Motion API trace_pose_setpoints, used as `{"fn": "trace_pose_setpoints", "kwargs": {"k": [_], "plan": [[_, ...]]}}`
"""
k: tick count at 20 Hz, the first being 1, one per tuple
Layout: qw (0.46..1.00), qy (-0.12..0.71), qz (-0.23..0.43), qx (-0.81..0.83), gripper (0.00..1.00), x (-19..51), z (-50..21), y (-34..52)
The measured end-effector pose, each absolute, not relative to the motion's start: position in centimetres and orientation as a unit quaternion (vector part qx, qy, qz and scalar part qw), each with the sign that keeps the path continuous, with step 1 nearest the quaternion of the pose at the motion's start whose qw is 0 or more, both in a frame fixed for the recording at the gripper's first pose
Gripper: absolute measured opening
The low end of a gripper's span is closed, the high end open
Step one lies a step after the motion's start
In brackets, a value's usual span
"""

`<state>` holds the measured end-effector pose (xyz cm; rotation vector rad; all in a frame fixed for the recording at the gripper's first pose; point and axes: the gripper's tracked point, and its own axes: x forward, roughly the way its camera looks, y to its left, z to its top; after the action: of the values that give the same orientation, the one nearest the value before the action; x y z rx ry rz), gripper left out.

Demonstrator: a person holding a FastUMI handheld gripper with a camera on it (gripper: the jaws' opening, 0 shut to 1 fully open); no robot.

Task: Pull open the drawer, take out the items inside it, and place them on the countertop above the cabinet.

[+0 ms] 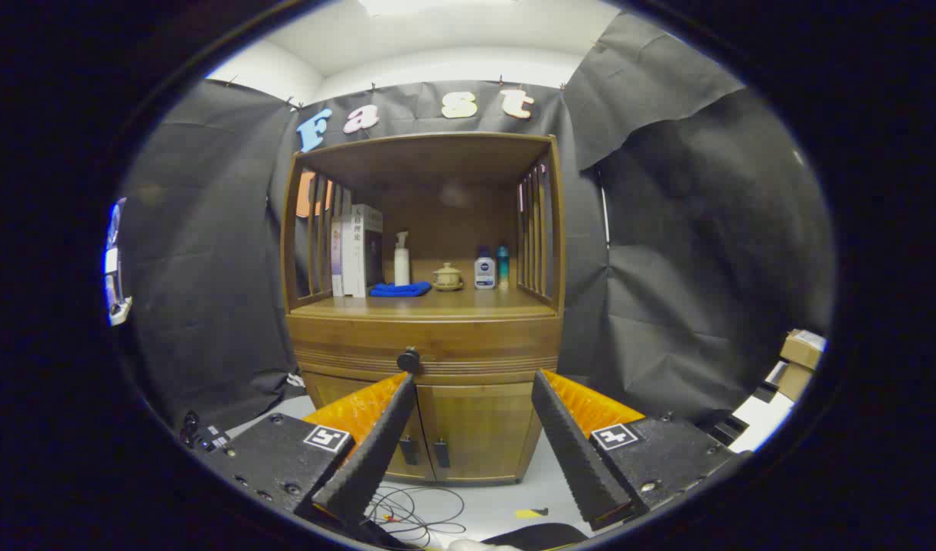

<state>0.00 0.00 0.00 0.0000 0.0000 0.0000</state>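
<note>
We face a wooden cabinet (425, 337) whose drawer (425, 348) remains closed, nothing yet removed. On the countertop (429, 306), from left to right: books (354, 251), a blue cloth (400, 289), a white pump bottle (401, 260), a small lidded pot (447, 277), two small bottles (490, 268). Our gripper (474, 383) is spread wide and empty, its left fingertip just below the drawer's dark knob (409, 360). The whole task lies ahead.

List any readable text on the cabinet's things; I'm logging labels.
Books: spine print too small to read.
Small white bottle: label blurred, unreadable.
Hand-held gripper, open, one fingertip just under the drawer knob: square markers, no words.
</note>
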Motion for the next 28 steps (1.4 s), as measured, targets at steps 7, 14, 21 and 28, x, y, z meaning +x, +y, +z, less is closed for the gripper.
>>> {"fn": "trace_pose_setpoints", "kwargs": {"k": [7, 14, 21, 28], "plan": [[1.0, -0.001, 0.002, 0.0, 1.0, 0.0, 0.2, 0.0], [1.0, 0.001, 0.0, 0.0, 1.0, -0.1, 0.3, -0.2], [1.0, -0.002, -0.001, -0.001, 1.0, 0.4, 0.9, -0.4], [1.0, -0.018, 0.0, -0.015, 1.0, 5.3, 3.1, 1.2]]}}
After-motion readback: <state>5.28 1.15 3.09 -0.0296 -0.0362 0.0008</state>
